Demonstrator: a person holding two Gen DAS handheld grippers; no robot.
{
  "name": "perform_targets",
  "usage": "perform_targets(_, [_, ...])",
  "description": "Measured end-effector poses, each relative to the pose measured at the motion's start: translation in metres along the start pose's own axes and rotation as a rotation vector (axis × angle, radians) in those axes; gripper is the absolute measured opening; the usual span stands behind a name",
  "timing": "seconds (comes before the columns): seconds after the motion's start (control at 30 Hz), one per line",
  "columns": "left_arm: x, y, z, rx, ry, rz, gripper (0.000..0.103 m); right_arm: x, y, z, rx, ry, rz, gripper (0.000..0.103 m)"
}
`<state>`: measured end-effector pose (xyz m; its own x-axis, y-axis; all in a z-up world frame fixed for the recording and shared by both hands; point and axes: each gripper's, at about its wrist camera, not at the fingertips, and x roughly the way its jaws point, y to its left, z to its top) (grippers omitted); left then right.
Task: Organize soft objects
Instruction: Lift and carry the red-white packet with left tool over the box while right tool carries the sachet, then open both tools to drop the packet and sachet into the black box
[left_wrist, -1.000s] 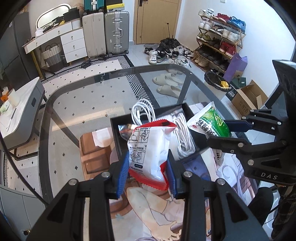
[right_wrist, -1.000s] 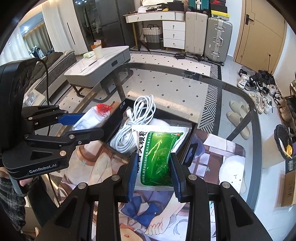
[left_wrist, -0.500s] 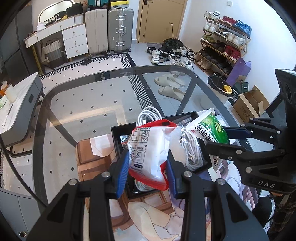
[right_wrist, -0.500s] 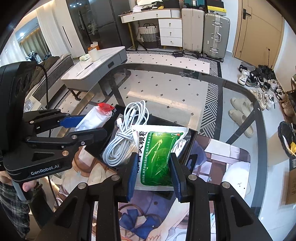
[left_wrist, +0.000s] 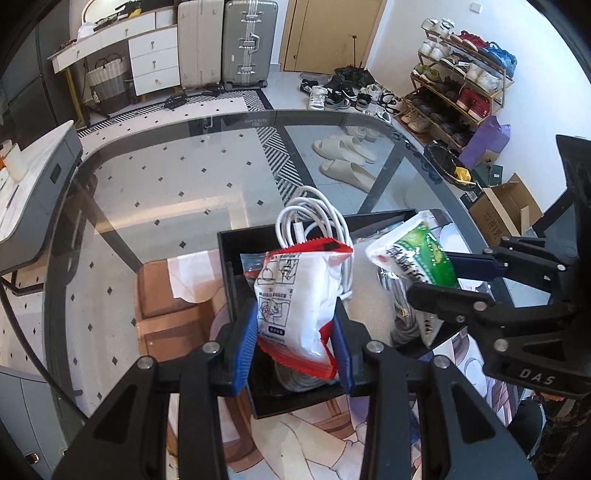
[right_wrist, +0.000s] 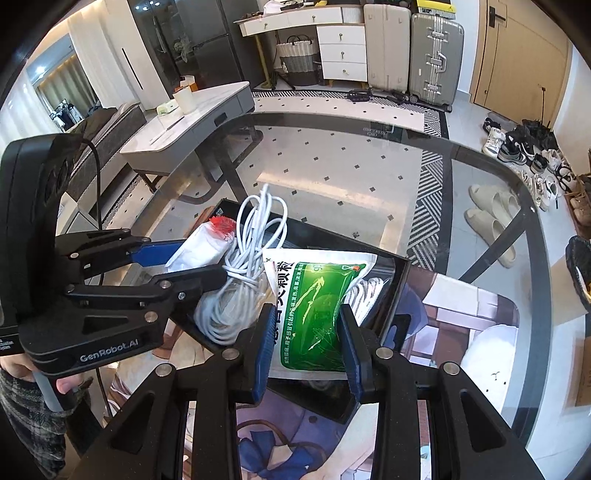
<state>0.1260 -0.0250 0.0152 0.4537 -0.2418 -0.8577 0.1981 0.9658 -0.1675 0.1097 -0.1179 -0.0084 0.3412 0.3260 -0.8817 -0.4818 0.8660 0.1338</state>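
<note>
My left gripper (left_wrist: 295, 332) is shut on a white packet with red edges (left_wrist: 299, 295) and holds it over the black tray (left_wrist: 232, 273). My right gripper (right_wrist: 306, 339) is shut on a white and green packet (right_wrist: 314, 306), also above the tray (right_wrist: 397, 295). Coiled white cables (right_wrist: 243, 273) lie in the tray between the two packets; they also show in the left wrist view (left_wrist: 314, 218). The right gripper shows at the right of the left wrist view (left_wrist: 436, 273), the left gripper at the left of the right wrist view (right_wrist: 192, 258).
The tray stands on a printed mat (right_wrist: 461, 306) on a glass table (left_wrist: 166, 177). A cardboard box (left_wrist: 173, 314) shows beneath the glass. The floor beyond holds slippers (left_wrist: 343, 162), suitcases (left_wrist: 247, 40), a shoe rack (left_wrist: 461, 74) and a low white table (right_wrist: 192, 118).
Both grippers have moved forward over the tray with their packets still held. The tray and cables now lie closer beneath them.
</note>
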Motion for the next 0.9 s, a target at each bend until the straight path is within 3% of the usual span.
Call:
perform_targets(0.4, [0.019, -0.007, -0.004, 0.016, 0.027, -0.001, 0.034, 0.03, -0.006, 0.0, 0.015, 0.046, 0.011, 0.033])
perform_targets(0.9, [0.018, -0.01, -0.009, 0.035, 0.027, 0.041, 0.034, 0.033, -0.002, 0.002, 0.0, 0.05, -0.001, 0.033])
